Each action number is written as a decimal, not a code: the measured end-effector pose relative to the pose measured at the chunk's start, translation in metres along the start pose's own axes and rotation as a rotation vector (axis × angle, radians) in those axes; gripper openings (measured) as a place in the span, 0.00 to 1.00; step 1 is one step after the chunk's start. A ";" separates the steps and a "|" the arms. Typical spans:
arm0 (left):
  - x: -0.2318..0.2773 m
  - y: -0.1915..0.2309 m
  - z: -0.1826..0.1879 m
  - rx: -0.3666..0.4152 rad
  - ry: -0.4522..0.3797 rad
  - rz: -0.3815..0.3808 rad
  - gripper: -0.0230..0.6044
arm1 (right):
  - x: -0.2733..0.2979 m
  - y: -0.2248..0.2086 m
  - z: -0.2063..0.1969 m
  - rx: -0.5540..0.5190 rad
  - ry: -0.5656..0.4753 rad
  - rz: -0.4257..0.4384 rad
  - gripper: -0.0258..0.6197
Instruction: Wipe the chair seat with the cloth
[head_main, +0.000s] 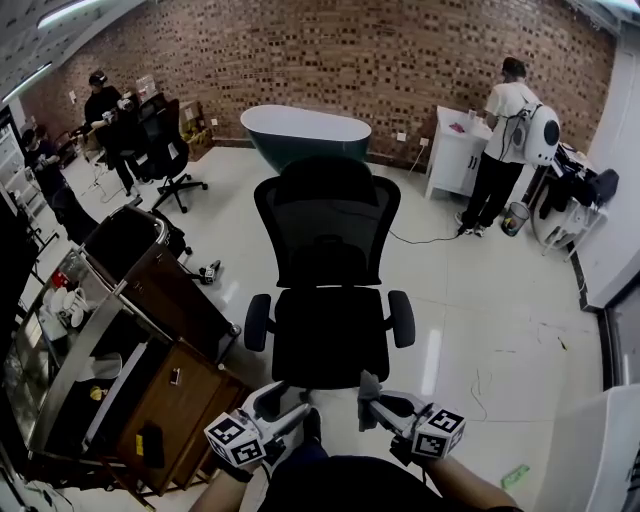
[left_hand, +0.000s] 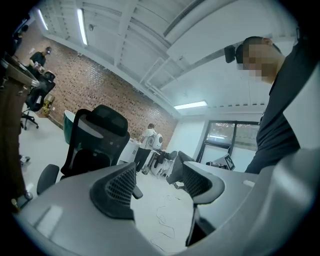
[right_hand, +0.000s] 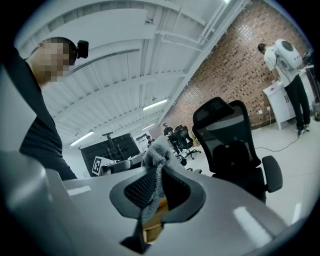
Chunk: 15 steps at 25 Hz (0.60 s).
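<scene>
Floor, pale and glossy, spreading ahead of and beneath both sets of fingers

Brick wall, far beyond the fingertips, across the back of the room

Chair, black, mesh-backed, standing directly ahead of the fingers; backrest upright, armrests at either side

Seat, black, its front edge just ahead of both grippers' fingertips in the head view; whether either touches it cannot be told

Tub, dark green with a pale rim, behind the chair, well beyond the fingers

Wooden unit, brown, near the left fingers, on their outer side

White cabinet, far ahead and to the right of the right fingers; a person in a white top stands at it

Left gripper, low, by the left part of the seat's front edge; its fingers stand wide apart with nothing between them, only floor and a thin cable showing through the gap

Right gripper, low, by the right part of the seat's front edge; fingers drawn narrow and clamped on the cloth

Cloth, grey and fuzzy, pinched between the right fingers; a tuft stands above the fingertips and a strip runs down between the pads; it sits close to the seat's front edge, held in the fingers rather than spread on the seat
</scene>
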<state>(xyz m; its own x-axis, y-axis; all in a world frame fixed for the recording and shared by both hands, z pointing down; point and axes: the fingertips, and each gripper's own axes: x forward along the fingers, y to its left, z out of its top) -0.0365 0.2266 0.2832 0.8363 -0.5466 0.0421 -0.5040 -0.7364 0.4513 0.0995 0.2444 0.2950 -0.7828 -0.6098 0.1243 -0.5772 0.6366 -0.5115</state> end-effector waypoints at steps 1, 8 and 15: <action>0.005 0.011 0.004 -0.003 0.001 -0.008 0.54 | 0.009 -0.006 0.004 0.000 0.001 -0.009 0.10; 0.037 0.089 0.049 -0.008 0.022 -0.079 0.54 | 0.086 -0.046 0.047 0.012 -0.029 -0.064 0.10; 0.059 0.147 0.085 0.001 0.064 -0.149 0.54 | 0.153 -0.073 0.095 -0.008 -0.083 -0.106 0.10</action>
<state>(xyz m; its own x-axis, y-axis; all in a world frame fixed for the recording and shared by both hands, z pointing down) -0.0798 0.0527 0.2760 0.9139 -0.4046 0.0314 -0.3735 -0.8081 0.4555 0.0442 0.0598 0.2709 -0.6955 -0.7106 0.1069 -0.6578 0.5698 -0.4926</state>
